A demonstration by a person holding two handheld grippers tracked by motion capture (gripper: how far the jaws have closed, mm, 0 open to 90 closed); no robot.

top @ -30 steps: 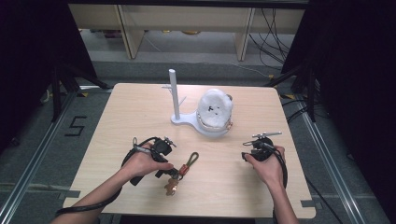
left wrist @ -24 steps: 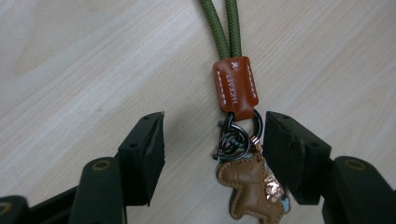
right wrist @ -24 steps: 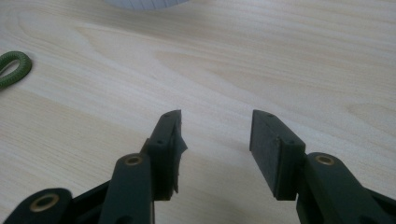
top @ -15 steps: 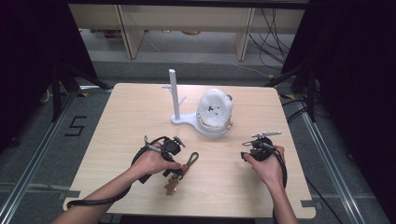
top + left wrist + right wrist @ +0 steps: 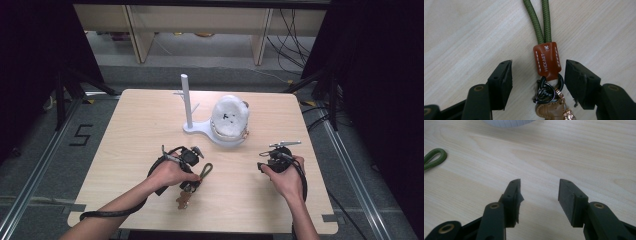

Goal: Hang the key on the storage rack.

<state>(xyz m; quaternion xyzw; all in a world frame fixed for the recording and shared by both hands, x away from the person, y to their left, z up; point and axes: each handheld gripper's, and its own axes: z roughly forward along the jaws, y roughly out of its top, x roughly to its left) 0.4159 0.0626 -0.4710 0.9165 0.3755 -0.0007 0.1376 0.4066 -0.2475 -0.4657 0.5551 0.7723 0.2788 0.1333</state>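
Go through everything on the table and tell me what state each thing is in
Keychain: flat on the table, ungripped, between the open left tongs.
Left tongs: open, straddling the keychain's leather tab.
Right tongs: open, empty.
Stand: upright, post bare.
White cap: resting on the stand's base.

Matt pale wood table (image 5: 469,30); braided green cord (image 5: 539,20); glossy brown leather tag (image 5: 547,61); dark metal rings (image 5: 546,91).

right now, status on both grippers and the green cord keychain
Left gripper open, jaws either side of the brown leather tab of the green cord keychain, not touching. Right gripper open over bare wooden table. Nothing between jaws and tab.
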